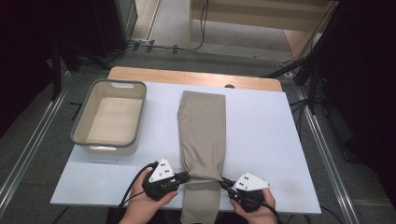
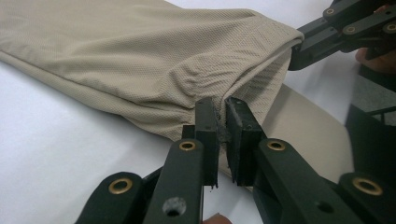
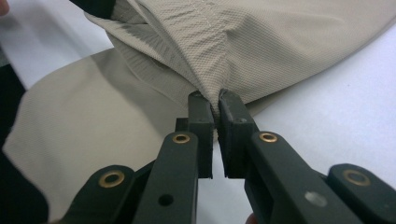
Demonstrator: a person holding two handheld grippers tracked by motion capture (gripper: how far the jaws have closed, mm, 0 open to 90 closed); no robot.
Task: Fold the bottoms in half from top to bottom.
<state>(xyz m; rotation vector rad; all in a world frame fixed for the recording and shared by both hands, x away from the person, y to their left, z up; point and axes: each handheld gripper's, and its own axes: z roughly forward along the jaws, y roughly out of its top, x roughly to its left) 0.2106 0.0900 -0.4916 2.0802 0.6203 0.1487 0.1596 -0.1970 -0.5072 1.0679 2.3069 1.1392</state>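
Observation:
A long beige garment (image 1: 201,130), folded into a narrow strip, lies lengthwise down the middle of the white table top (image 1: 266,140), and its near end hangs over the front edge. My left gripper (image 1: 186,177) is shut on the strip's left edge near the front, and my right gripper (image 1: 223,181) is shut on the right edge opposite. In the left gripper view the jaws (image 2: 220,106) pinch a bunched fold of the garment (image 2: 140,60), with the right gripper (image 2: 303,49) beyond. In the right gripper view the jaws (image 3: 211,100) pinch the garment (image 3: 280,42) too. The cloth is lifted slightly between the grips.
A beige bin with a grey rim (image 1: 106,143) stands empty on the left of the table. A wooden strip (image 1: 196,77) runs along the table's far edge. Bare white surface lies to the right of the garment. Dark stands and cables surround the table.

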